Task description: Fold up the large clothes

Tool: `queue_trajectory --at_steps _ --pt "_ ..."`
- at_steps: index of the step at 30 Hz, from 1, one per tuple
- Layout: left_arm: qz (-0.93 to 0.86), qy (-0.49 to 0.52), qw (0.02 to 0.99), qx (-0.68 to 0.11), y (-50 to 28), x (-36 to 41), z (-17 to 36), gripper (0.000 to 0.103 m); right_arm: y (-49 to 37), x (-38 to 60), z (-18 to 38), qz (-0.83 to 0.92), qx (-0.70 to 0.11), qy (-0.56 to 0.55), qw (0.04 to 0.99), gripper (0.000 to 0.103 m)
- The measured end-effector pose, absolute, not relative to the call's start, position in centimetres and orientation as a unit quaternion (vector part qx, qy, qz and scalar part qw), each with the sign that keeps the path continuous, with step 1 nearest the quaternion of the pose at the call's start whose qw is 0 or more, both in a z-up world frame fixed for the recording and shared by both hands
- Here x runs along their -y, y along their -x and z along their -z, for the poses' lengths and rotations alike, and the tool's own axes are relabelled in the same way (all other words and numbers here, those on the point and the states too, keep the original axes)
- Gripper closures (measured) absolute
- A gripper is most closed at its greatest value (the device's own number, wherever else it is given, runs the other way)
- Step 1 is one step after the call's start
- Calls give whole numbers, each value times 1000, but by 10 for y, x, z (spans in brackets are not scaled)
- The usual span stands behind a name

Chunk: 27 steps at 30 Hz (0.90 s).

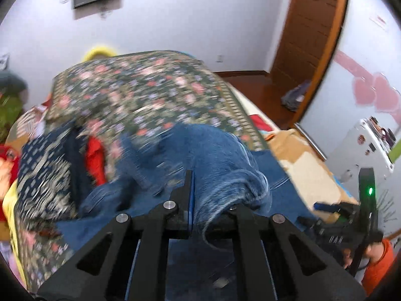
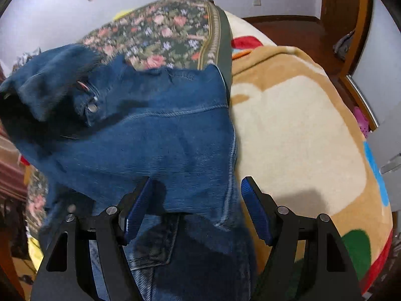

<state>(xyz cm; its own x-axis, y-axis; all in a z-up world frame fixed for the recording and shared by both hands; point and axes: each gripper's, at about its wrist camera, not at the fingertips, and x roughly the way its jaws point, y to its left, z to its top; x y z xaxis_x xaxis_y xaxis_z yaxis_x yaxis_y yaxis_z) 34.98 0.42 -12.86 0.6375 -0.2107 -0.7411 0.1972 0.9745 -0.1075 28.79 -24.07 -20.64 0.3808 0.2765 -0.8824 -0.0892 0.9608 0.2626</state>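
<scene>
Folding the jeans (image 2: 160, 135) on the floral quilt (image 1: 140, 87).
We are pinching a raised denim fold in our left gripper (image 1: 191, 195), jaws clamped tight; our right gripper (image 2: 196, 200) is hovering wide open over the jeans, gripping nothing.

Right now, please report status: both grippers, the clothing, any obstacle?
Left gripper shut on blue denim jeans, fabric lifted. Right gripper open above the jeans, holding nothing. Floral patterned blanket behind; nothing blocking.

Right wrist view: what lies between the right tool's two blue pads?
Blue denim jeans. The right tool stands open above them, pads clear of the cloth, as the right wrist view shows.
</scene>
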Motion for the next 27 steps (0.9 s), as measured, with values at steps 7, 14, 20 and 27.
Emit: queue_trajectory --at_steps 7,14,20,27 --pt "66 69 881 -464 -302 -72 191 92 -288 238 212 -110 -558 -74 819 34" --pt "15 176 853 -490 -263 -120 247 70 -285 235 222 -107 -566 -57 815 28" --pt "-20 221 846 -485 -233 -154 259 61 -284 234 222 -99 -566 -50 817 24" --pt "-62 216 839 -496 -207 -174 267 48 -284 233 222 -91 -569 -47 816 22"
